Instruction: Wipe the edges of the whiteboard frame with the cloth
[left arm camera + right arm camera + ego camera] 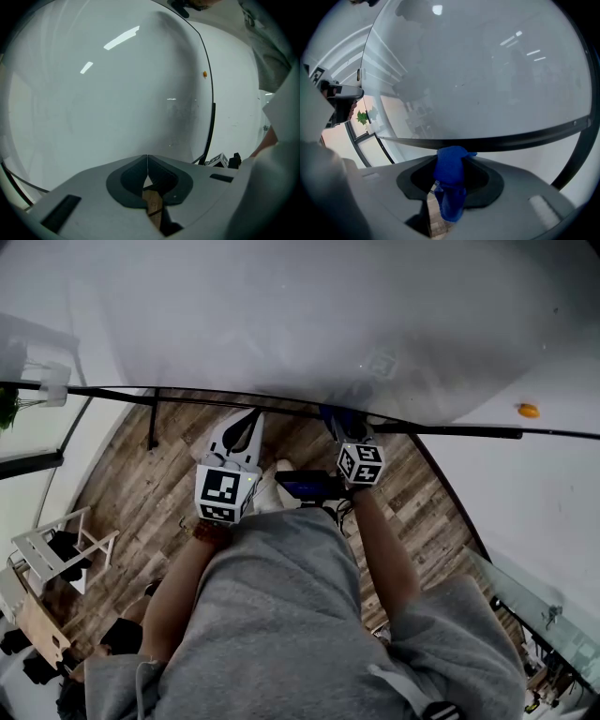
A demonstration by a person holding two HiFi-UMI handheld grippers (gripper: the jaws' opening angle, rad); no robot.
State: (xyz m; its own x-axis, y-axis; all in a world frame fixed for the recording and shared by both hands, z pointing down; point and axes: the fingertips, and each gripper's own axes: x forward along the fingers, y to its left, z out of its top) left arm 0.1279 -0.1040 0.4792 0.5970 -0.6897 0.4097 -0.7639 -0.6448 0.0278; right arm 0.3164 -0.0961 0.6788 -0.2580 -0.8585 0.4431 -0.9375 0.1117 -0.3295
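Leftmost, the left gripper (248,423) points at the whiteboard (281,315). Its jaws are pressed together with nothing between them, and only a sliver of wooden floor shows through the gap behind the tips in the left gripper view. It takes no part in the wiping as things stand.

To its right, the right gripper (449,161) is clamped on the blue cloth (450,180). The cloth is bunched into a tuft that pokes out above the jaws, and a loose tail hangs below them. The tuft sits at the black whiteboard frame (520,139) and probably touches it, though the angle leaves that uncertain.

The cloth looks light, soft and limp, so it should fold around the edge of the frame. It will only press where the jaws back it, so a hold close to the working tuft suits it, as it is held now. The frame looks thin, rigid and smooth, so I expect little drag.

The lower edge has its long axis running side to side across the head view, from the left wall toward the far right. The cloth's own length runs up and down through the jaws, crosswise to that edge.
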